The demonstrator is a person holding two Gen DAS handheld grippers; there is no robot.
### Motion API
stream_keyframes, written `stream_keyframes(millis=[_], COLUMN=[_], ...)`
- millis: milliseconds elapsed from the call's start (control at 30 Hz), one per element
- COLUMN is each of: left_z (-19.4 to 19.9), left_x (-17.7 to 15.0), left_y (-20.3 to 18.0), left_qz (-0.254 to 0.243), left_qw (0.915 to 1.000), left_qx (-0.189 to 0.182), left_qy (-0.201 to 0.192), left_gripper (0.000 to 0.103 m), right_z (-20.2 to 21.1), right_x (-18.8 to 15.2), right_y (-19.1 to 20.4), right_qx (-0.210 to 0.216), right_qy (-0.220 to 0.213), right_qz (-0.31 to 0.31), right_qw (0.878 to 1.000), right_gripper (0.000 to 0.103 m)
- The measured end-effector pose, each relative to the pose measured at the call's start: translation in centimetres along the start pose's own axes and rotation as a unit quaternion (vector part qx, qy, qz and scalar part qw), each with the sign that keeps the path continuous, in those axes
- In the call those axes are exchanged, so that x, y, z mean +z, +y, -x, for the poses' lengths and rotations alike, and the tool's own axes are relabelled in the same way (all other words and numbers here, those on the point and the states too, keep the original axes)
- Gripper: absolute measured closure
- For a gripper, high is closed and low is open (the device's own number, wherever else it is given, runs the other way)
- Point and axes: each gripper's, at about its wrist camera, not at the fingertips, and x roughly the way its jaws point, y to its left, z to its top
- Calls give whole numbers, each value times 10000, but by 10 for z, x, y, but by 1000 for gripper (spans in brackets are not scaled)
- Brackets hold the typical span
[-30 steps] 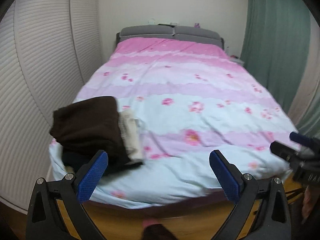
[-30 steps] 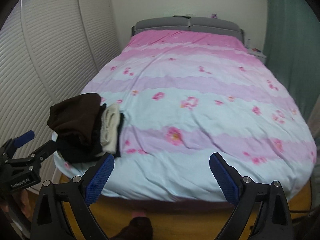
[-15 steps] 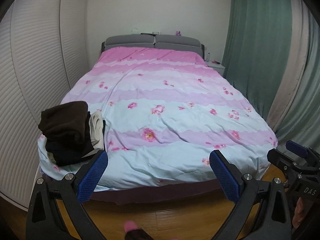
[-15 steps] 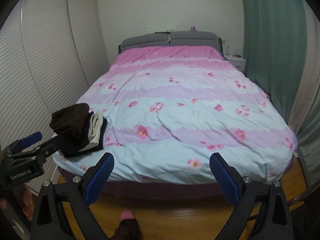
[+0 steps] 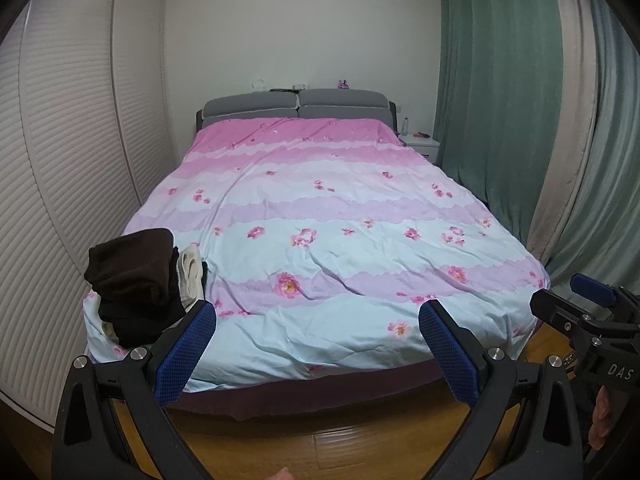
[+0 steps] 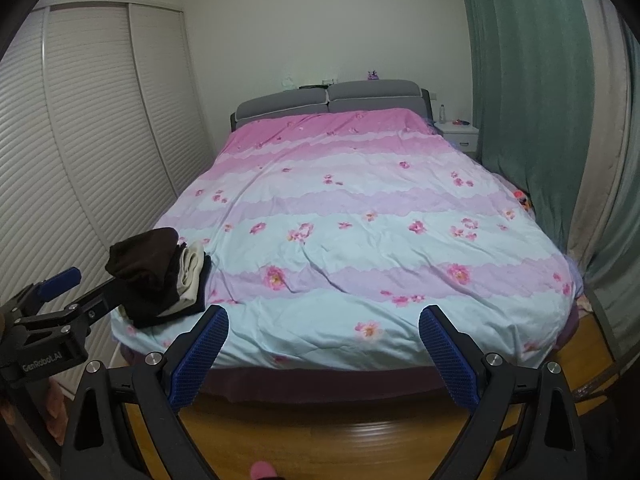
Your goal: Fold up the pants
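Both tools were held back from the foot of the bed (image 5: pixel 320 340), over the wood floor (image 5: pixel 320 440), neither touching any cloth; left tool (image 5: pixel 317 322) had its blue pads spread wide with nothing between them, right tool (image 6: pixel 323 326) the same, spread and empty. The pants sat in a stack of folded clothes (image 5: pixel 140 280) on the near left corner of the bed, dark brown piece on top, a cream piece and black ones under it; which of these were pants could not be told for sure. The stack lay ahead and to the left of both tools, its long side running roughly along the left bed edge. Left tool was nearer, the stack just beyond its left finger in the left wrist view; from the right wrist view the stack (image 6: pixel 160 276) showed further left, with the left tool (image 6: pixel 60 300) partly in front of it. No loose, unfolded pants showed on the flowered duvet (image 6: pixel 360 240), so the job looked either done or waiting for a new piece, judging from the bare cover alone. Slatted wardrobe doors (image 5: pixel 60 200) stood close on the left, green curtains (image 5: pixel 500 120) and a white nightstand (image 6: pixel 458 132) on the right, grey headboard (image 5: pixel 296 110) at the far end. Nothing blocked a reach to the stack except the bed edge itself
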Motion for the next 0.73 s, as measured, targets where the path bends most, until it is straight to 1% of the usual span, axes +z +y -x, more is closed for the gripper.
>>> stream_keyframes(millis=[300,533,733], left_z=[4,8,7], left_x=[1,1,2], left_y=[-4,-8,-10], left_qz=[-88,-189,-220], left_qw=[9998,9995,9994], left_qx=[-140,-169,-221], left_qy=[-70,-170,-152], left_gripper=[0,0,0], right_z=[10,15,17], right_x=[-1,0,-1], right_y=[2,-1,-3], right_qx=[-62,-130,-141], right_qy=[-69,-120,-122], right_qz=[94,55,39], right_qw=[9999,9998,9998], right_gripper=[6,6,6])
